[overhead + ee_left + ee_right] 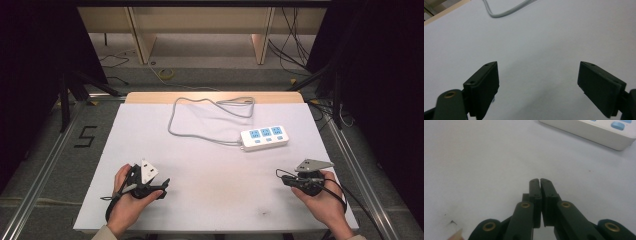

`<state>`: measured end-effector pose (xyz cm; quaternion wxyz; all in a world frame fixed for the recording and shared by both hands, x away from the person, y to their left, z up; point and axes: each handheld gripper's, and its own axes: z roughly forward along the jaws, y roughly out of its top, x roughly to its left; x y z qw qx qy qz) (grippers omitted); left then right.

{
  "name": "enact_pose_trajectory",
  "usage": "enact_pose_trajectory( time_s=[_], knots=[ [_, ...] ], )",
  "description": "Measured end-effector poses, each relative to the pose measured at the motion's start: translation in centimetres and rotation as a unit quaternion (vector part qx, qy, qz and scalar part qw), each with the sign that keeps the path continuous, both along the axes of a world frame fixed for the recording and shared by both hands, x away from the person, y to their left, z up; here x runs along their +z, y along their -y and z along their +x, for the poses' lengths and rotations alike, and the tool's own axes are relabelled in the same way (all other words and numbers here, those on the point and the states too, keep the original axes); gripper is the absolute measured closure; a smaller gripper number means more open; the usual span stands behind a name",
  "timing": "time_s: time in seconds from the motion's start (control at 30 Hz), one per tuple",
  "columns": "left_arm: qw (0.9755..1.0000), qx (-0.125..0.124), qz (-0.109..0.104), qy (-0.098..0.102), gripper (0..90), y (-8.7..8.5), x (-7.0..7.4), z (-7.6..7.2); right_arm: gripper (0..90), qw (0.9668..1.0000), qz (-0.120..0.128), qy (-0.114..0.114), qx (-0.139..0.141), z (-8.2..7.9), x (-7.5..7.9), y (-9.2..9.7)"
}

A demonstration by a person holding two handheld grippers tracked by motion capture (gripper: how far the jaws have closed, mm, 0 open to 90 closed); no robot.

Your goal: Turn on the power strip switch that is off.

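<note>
White counter point(200, 165) with wooden far edge, black "5" marking point(86, 136) on the floor, yellow cable coil point(166, 74), wooden furniture legs point(141, 37)

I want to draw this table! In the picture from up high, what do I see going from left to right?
Left claw, open → grey cable → white power strip → right claw, shut.

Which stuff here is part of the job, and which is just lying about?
In the job:
- power strip with its grey cord
- left gripper, jaws open
- right gripper, jaws shut, empty

Lying about:
- yellow cable coil on the floor
- black cables on the floor
</note>
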<state>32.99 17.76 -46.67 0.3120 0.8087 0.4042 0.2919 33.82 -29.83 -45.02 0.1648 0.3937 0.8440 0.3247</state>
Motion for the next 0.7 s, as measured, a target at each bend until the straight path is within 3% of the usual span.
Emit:
enact_pose_trajectory(
  time_s=[0.7],
  knots=[
    [1.0, -0.003, 0.002, -0.001, 17.5, 0.3, -0.2, -0.1, 90.0, 0.9993, -0.02, -0.022, -0.021, 1.7, 0.8, 0.3]
  ],
)
